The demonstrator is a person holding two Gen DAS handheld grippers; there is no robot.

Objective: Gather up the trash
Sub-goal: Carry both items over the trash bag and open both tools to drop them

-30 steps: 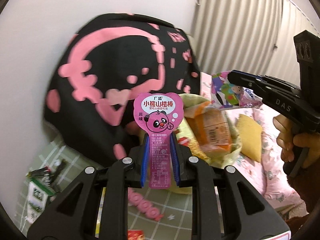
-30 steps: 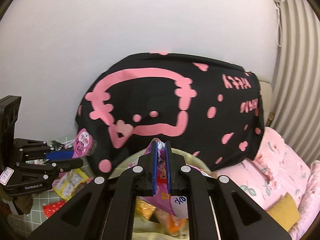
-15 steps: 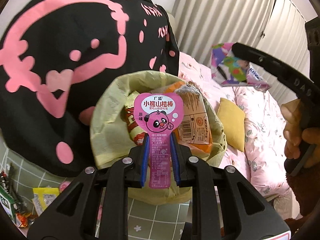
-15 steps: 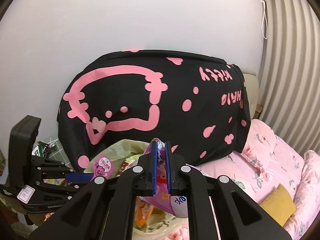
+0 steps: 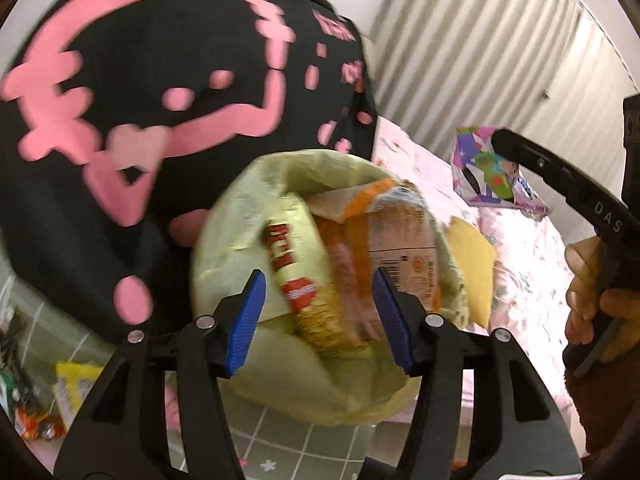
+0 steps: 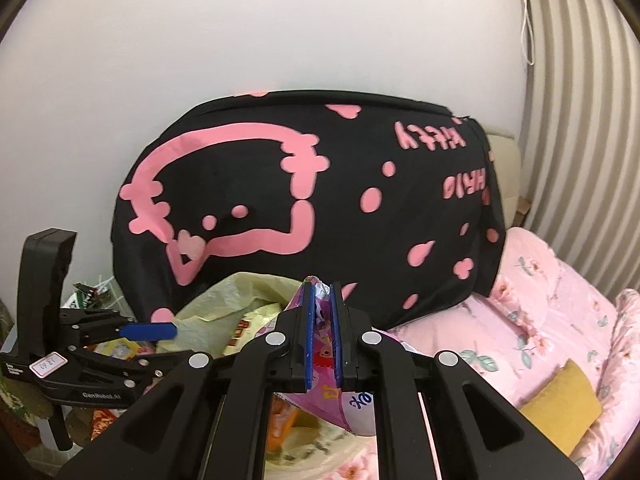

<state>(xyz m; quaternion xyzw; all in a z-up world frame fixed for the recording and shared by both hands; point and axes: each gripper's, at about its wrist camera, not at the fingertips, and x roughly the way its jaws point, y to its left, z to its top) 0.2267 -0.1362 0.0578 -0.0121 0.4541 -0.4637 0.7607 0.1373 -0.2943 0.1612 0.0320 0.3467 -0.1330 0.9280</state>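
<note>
The left gripper [image 5: 318, 320] hangs directly over the mouth of the yellow-green trash bag [image 5: 280, 380], which fills the centre of the left wrist view; its jaws are opening and nothing sits between the blue pads [image 5: 244, 320]. Below them, blurred, lie wrappers already in the bag: a yellow packet with red lettering [image 5: 296, 272] and an orange-and-clear wrapper [image 5: 400, 236].

The right gripper [image 6: 322, 332] is clamped on a pink and purple snack wrapper [image 6: 344, 404], which hangs down from the closed pads at lower centre of the right wrist view. In the left wrist view that wrapper [image 5: 492, 176] sits at upper right, off to the side of the bag's rim and over the pink floral bedding [image 5: 532, 280].

As I judge it, the coming move turns on that offset: the bag opening lies down and to the left of the held wrapper, so the right gripper must cross over the rim before letting go.

More litter lies on the green checked sheet [image 5: 280, 436] at lower left.
</note>
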